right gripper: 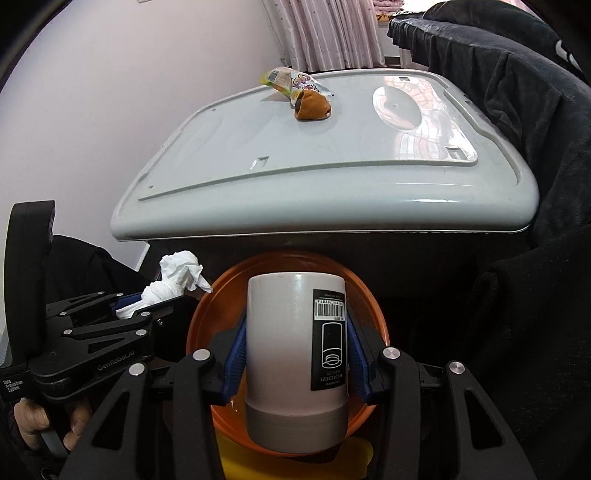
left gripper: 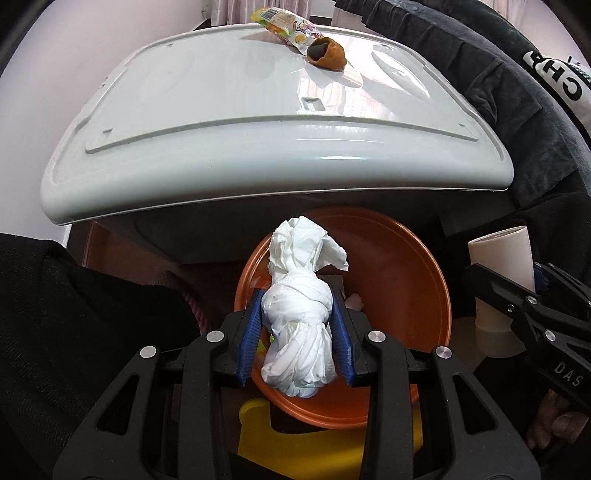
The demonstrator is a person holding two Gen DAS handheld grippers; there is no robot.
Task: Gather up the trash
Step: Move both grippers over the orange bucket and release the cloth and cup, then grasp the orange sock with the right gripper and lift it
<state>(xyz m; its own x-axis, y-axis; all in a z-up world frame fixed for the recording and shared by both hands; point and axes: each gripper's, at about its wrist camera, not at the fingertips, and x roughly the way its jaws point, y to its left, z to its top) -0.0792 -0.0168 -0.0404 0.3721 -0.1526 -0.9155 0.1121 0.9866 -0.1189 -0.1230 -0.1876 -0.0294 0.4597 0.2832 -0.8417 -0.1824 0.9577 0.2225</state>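
My left gripper (left gripper: 298, 306) is shut on a crumpled white tissue (left gripper: 301, 295) and holds it over an orange bin (left gripper: 399, 266). The tissue also shows in the right wrist view (right gripper: 173, 282). My right gripper (right gripper: 295, 350) is shut on a white cylindrical container (right gripper: 284, 350) with a black barcode label, held over the same orange bin (right gripper: 207, 314). The container shows at the right of the left wrist view (left gripper: 502, 266). A colourful snack wrapper (left gripper: 284, 27) and a brown food scrap (left gripper: 327, 55) lie on the far part of a grey lid (left gripper: 221, 122).
The grey lid (right gripper: 332, 155) tops a box just behind the bin. Dark clothing (right gripper: 517, 92) hangs at the right. A yellow object (left gripper: 295, 443) sits below the bin. A pale wall (right gripper: 110, 92) and pink curtain (right gripper: 325, 33) are behind.
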